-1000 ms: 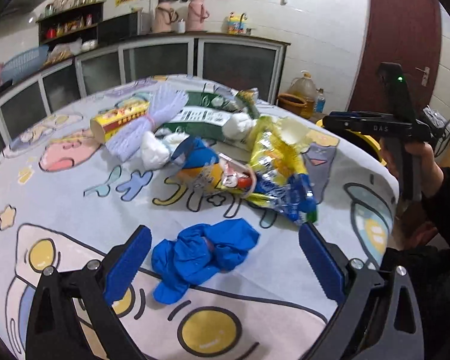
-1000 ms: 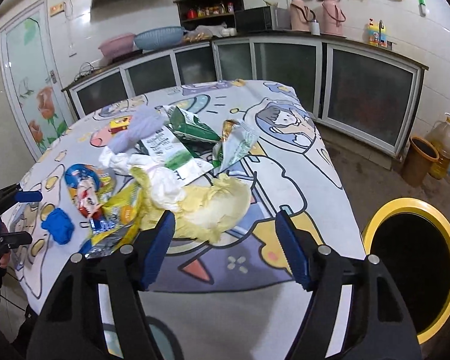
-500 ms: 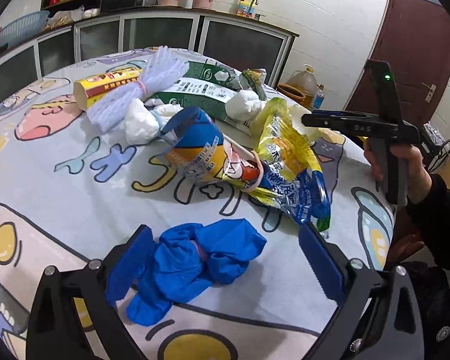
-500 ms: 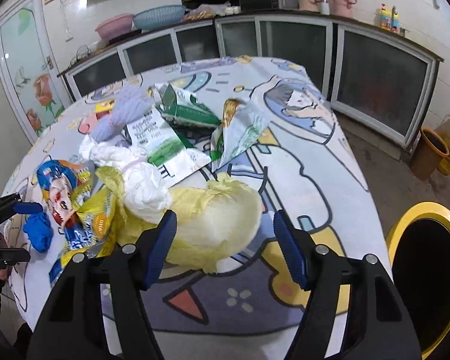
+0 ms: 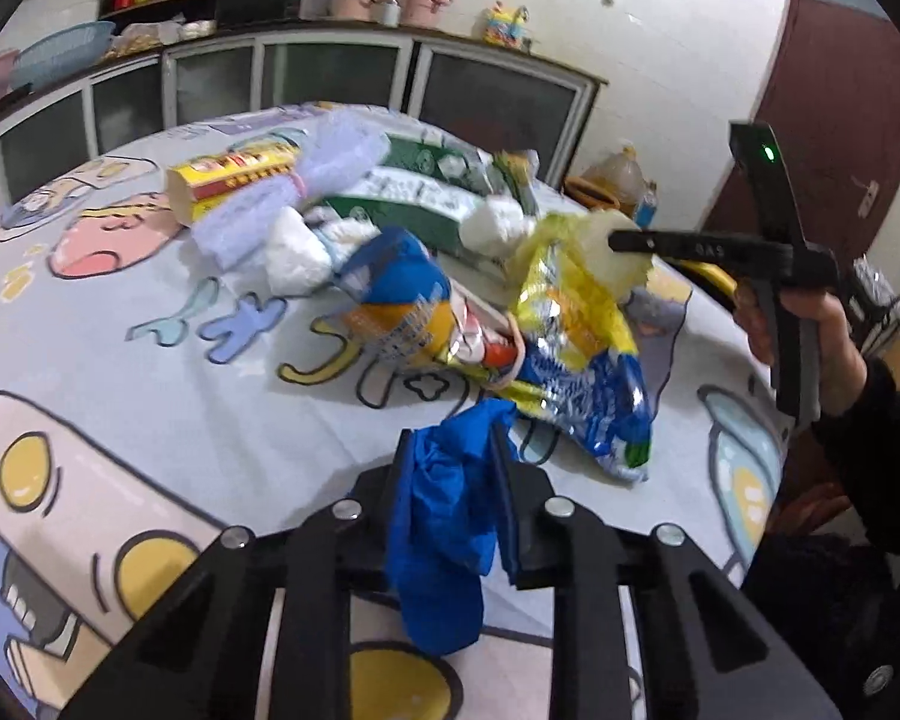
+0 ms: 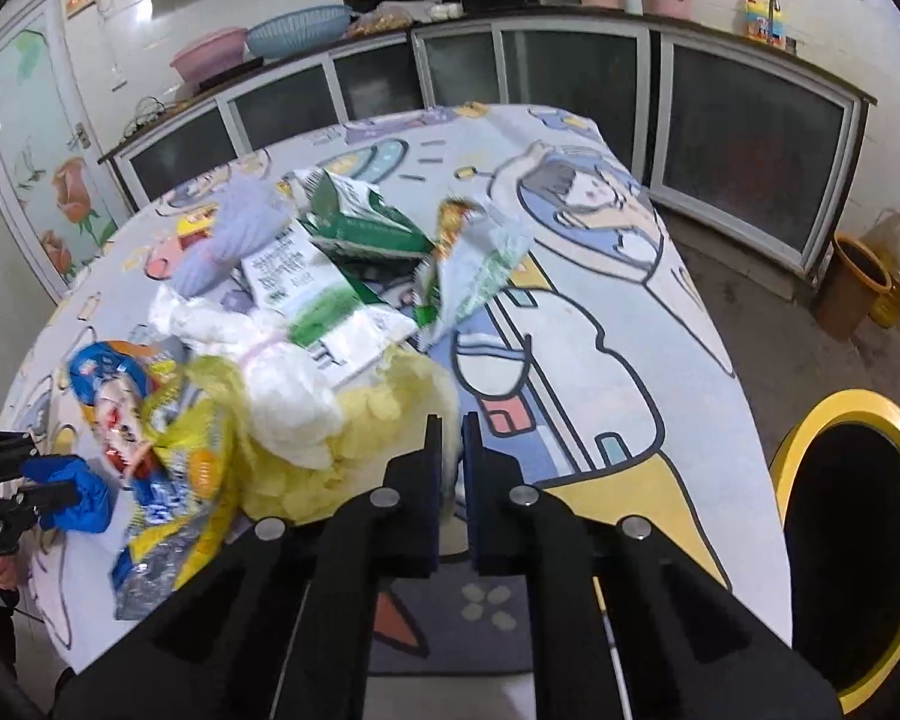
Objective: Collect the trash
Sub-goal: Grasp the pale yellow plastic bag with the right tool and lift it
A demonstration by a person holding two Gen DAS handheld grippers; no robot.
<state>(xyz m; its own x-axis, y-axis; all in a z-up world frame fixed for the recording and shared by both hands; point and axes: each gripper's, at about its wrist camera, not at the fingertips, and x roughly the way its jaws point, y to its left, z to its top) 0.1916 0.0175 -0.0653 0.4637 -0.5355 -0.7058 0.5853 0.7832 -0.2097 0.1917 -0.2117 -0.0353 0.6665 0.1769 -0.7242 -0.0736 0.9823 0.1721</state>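
Note:
My left gripper (image 5: 450, 450) is shut on a crumpled blue glove (image 5: 444, 540), which hangs between the jaws just above the cartoon tablecloth (image 5: 120, 408). My right gripper (image 6: 452, 432) is shut on the edge of a pale yellow crumpled wrapper (image 6: 360, 438); it also shows in the left wrist view (image 5: 621, 246). The blue glove also shows in the right wrist view (image 6: 75, 495). A pile of trash lies mid-table: a yellow and blue snack bag (image 5: 576, 348), a blue and orange bag (image 5: 402, 306), white tissue (image 6: 288, 396), green and white packaging (image 6: 330, 276).
A yellow-rimmed bin (image 6: 858, 534) stands on the floor to the right of the table. A yellow box (image 5: 234, 177) and lilac foam net (image 5: 306, 180) lie at the far side. Cabinets (image 6: 570, 72) line the back wall. A brown bucket (image 6: 858, 282) stands by them.
Both grippers have closed: the left on the blue glove, the right on the yellow wrapper. The yellow wrapper and snack bag have shifted slightly.

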